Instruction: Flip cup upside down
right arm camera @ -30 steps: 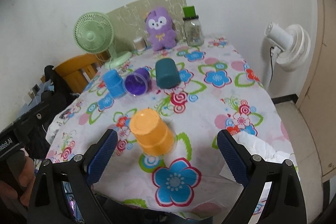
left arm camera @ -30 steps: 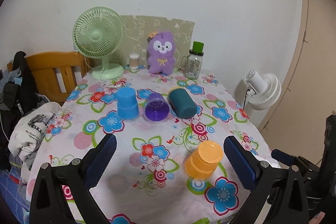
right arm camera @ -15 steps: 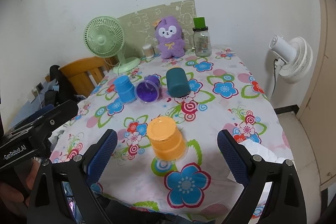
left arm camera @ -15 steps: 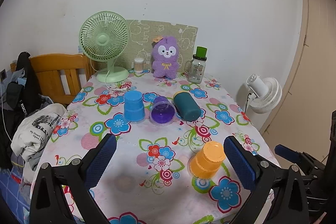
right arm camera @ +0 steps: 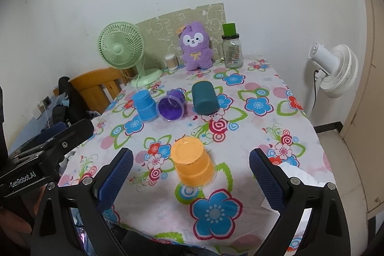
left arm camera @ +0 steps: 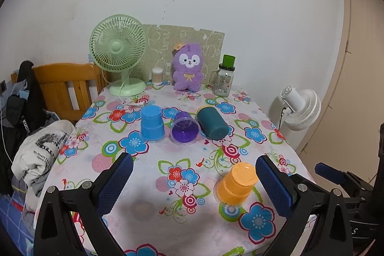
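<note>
My left gripper (left arm camera: 192,181) hung wide open, holding nothing, over the table (left arm camera: 153,186). Left of the orange cup (right arm camera: 193,163) and farther back stood the blue cup (right arm camera: 144,105), then the purple cup (right arm camera: 171,109) and teal cup (right arm camera: 204,98) on their sides. The orange cup sat upside down. My right gripper (right arm camera: 190,178) gaped empty around it, not touching.

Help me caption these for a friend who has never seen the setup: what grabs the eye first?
The loud flowered tablecloth, then the orange cup standing upside down near the front edge between the open right gripper fingers. Behind it lie a purple cup and a teal cup on their sides, beside an upturned blue cup.
</note>
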Tool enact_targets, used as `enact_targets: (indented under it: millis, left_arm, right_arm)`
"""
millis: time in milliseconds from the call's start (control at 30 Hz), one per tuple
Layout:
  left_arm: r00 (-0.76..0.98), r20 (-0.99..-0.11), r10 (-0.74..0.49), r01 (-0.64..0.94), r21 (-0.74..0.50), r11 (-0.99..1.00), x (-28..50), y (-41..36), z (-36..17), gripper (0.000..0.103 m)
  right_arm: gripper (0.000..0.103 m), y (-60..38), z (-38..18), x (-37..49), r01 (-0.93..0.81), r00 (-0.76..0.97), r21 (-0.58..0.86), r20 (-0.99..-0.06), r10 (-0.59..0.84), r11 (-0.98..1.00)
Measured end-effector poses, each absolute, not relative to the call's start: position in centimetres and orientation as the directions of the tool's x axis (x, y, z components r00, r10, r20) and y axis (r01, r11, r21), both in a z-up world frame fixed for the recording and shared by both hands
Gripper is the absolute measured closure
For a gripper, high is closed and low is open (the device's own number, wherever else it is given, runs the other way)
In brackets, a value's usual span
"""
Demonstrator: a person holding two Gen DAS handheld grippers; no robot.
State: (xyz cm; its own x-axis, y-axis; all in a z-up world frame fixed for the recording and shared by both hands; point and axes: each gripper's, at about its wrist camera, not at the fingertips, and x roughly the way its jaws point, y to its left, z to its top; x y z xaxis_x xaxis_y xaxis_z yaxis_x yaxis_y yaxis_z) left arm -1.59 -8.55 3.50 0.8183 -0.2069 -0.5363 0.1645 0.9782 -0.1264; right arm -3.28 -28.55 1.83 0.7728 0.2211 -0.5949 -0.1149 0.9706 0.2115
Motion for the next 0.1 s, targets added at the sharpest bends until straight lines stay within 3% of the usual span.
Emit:
enact_targets:
  millis: [100]
  left_arm:
    - [0.821, -0.535, -0.197, 0.159, -0.116, 0.98, -1.77, -8.62, 3.48, 0.0]
  right_arm:
    - [0.004, -28.56, 1.87, -3.35, -0.116, 0.775, 0.218, -0.59, 0.226, 0.969]
